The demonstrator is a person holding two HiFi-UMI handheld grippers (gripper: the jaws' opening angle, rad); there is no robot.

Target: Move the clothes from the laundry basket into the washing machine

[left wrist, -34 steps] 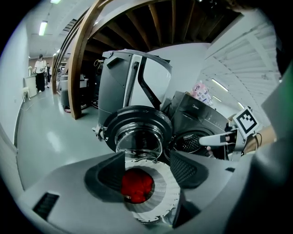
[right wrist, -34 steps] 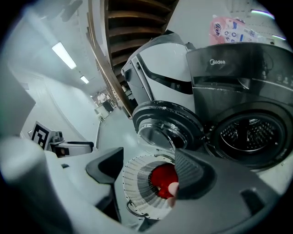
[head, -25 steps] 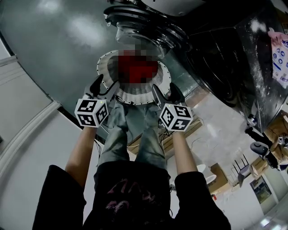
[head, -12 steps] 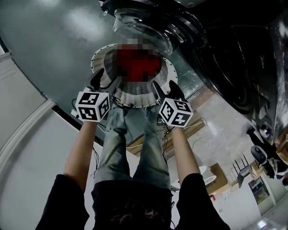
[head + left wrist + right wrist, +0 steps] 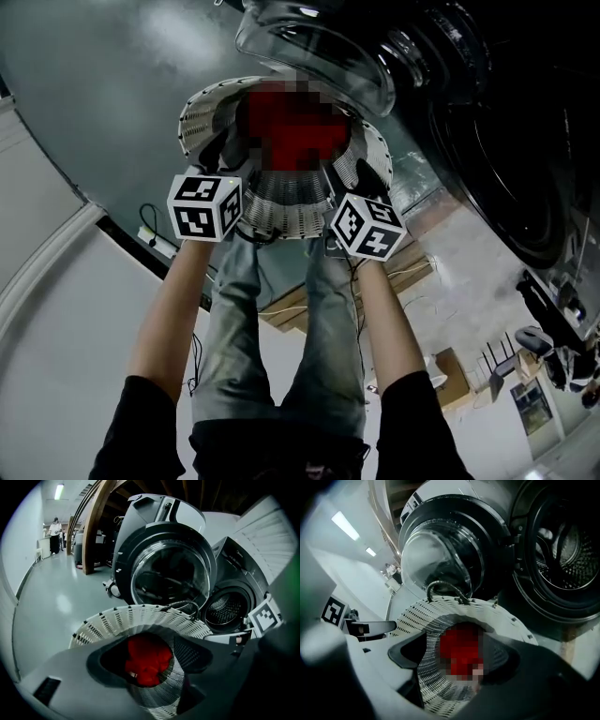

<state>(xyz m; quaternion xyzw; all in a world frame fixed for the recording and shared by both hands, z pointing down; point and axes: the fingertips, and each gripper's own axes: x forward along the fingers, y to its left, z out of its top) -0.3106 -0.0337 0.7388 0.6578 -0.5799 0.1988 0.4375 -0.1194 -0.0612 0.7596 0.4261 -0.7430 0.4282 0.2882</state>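
glossy grey floor (image 5: 84,94) runs off to your left. your left gripper (image 5: 217,157) and right gripper (image 5: 352,178), jaws wide apart, flank the white laundry basket (image 5: 281,202), red clothes (image 5: 147,660) at its bottom. at right the washing machine (image 5: 562,550) stands with its door (image 5: 171,576) open.

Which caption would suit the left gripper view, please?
Open left claw aimed at a red garment in the white perforated plastic laundry basket.

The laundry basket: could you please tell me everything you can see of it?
The laundry basket is round and white, of slotted plastic by its look, with a flared rim and a dark loop handle at the far edge. It stands upright on the floor before the open washing machine door and holds a red garment.
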